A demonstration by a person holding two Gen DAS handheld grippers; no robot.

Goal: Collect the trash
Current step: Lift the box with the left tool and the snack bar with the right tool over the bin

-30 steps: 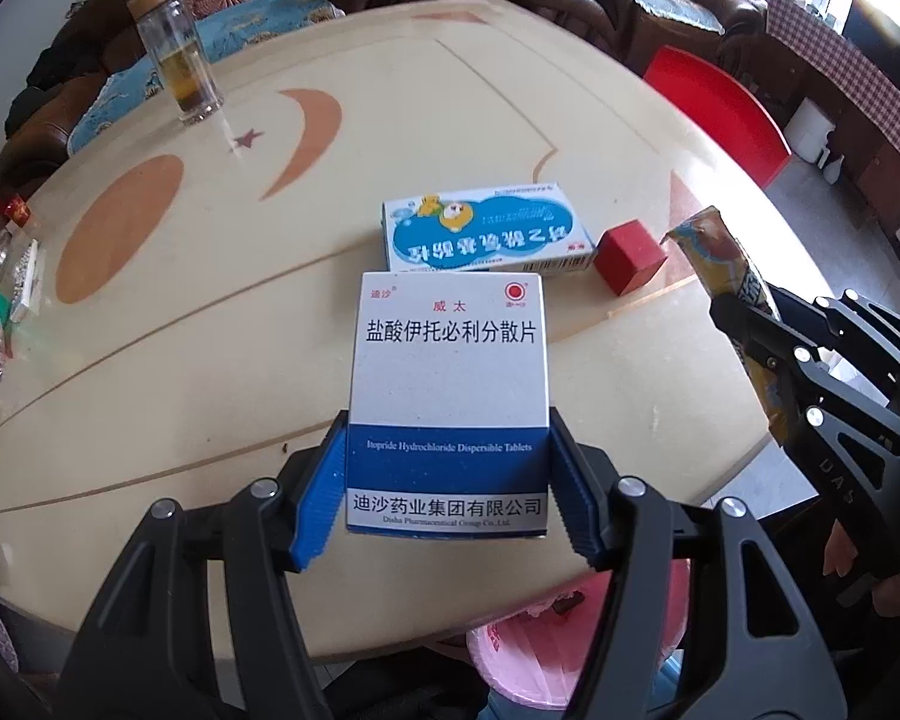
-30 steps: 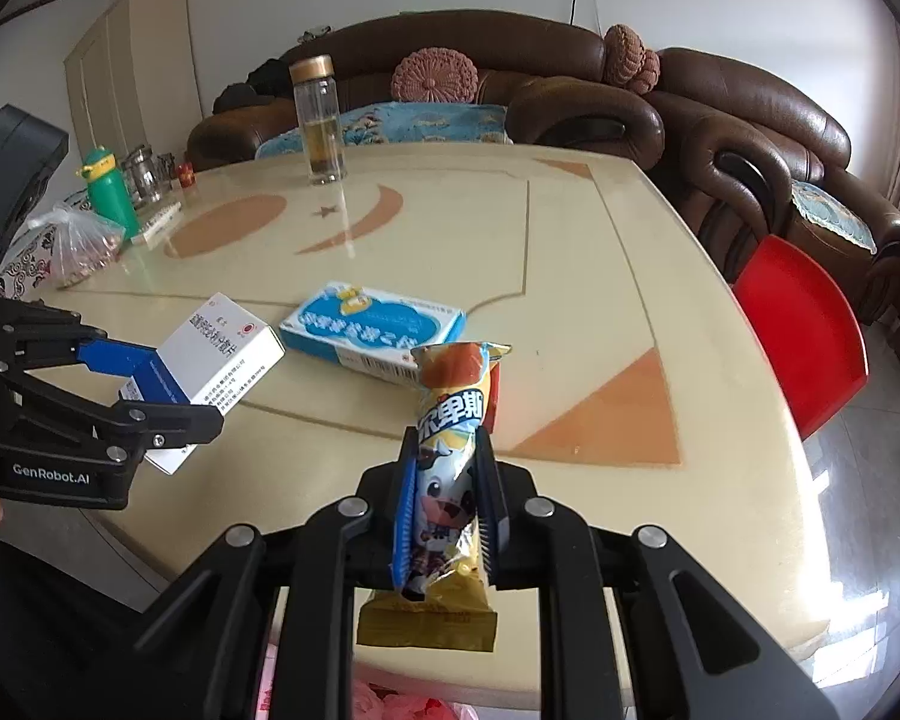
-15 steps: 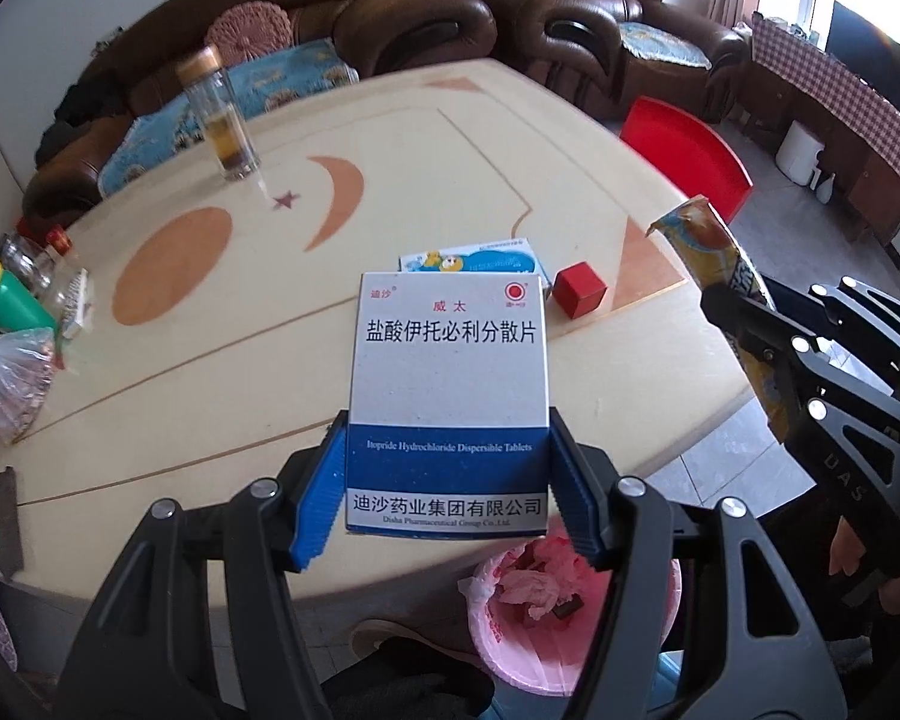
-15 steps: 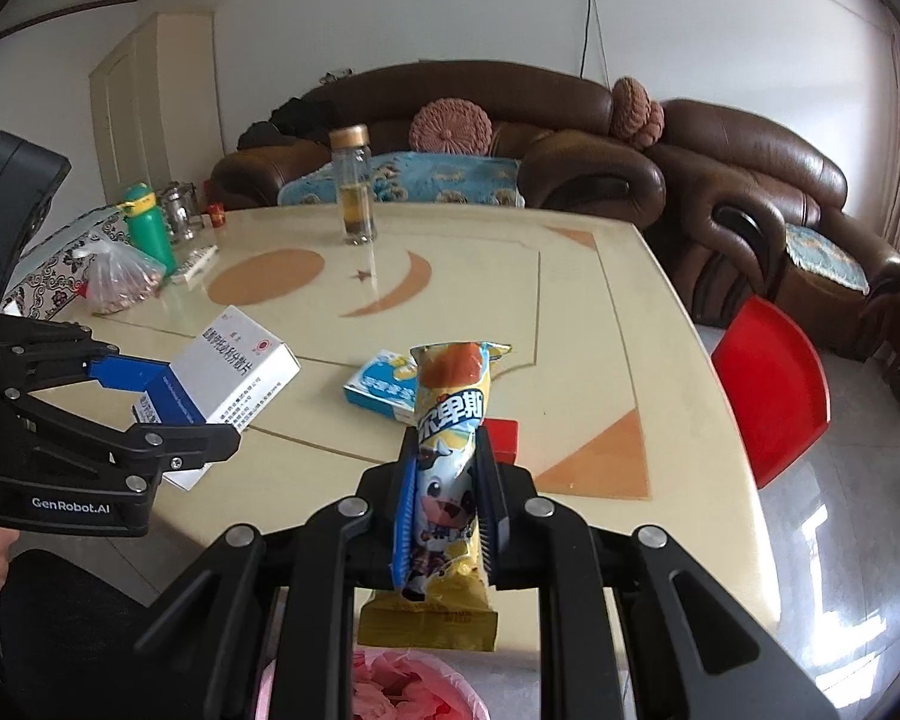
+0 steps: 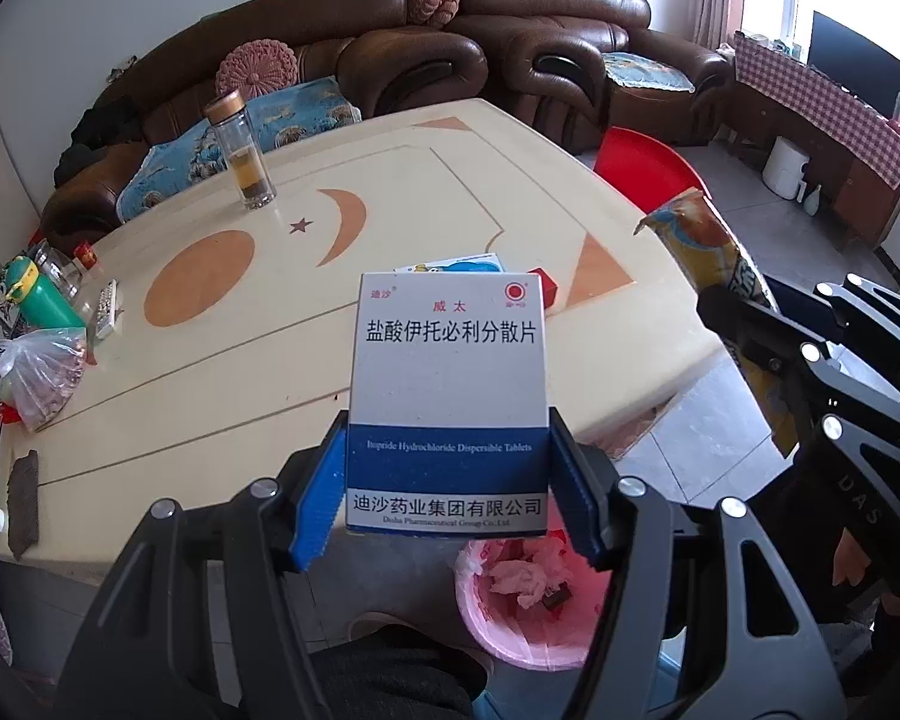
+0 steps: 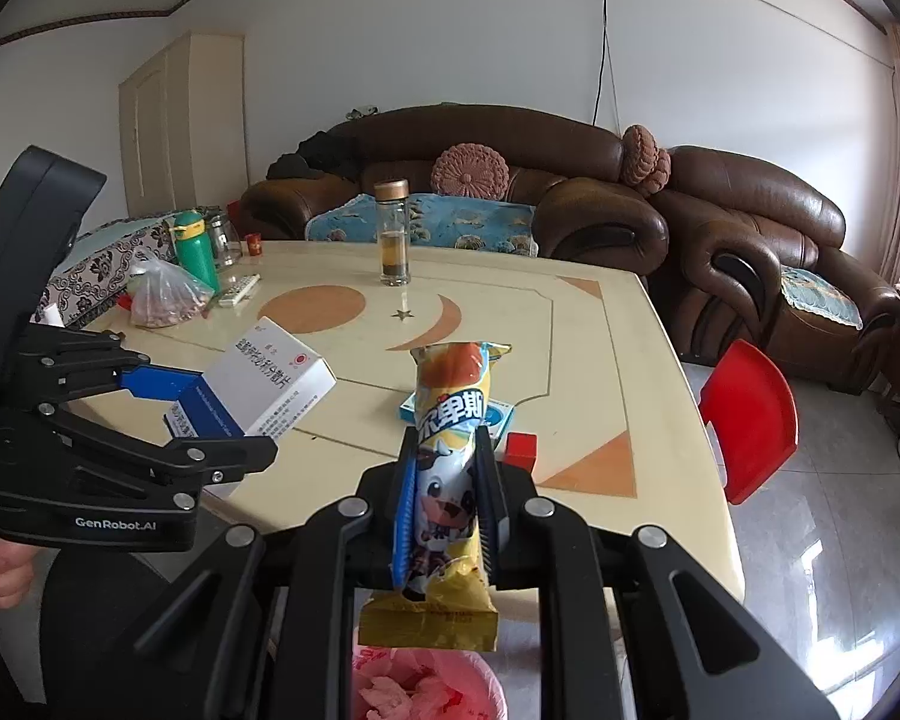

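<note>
Your left gripper [image 5: 448, 489] is clamped on the lower part of a white and blue medicine box [image 5: 450, 384], its blue pads [image 5: 317, 501] pressing both narrow sides; the box stands upright in the jaws with its printed face toward the camera. Your right gripper [image 6: 447, 501] is clenched tight on a yellow snack wrapper [image 6: 450, 474] printed with a cartoon cow, which stands upright and pokes out above and below the jaws. Both items are held in the air at the near edge of the cream table [image 5: 222, 360].

Below the grippers, on the floor just off the table edge, sits a pink trash bin [image 5: 528, 600] lined with a pink bag and holding crumpled paper.

On the table behind the held items lie a blue carton [image 6: 501, 414] and, just beside it, a small red block [image 6: 521, 447]. Farther back stands a glass bottle [image 5: 241, 159] with a gold cap. At the table's left end are a green bottle [image 6: 195, 249] and a tied plastic bag [image 6: 165, 294]. A red chair [image 6: 750, 420] stands to the right, and a brown leather sofa [image 6: 570, 204] lines the far wall.
</note>
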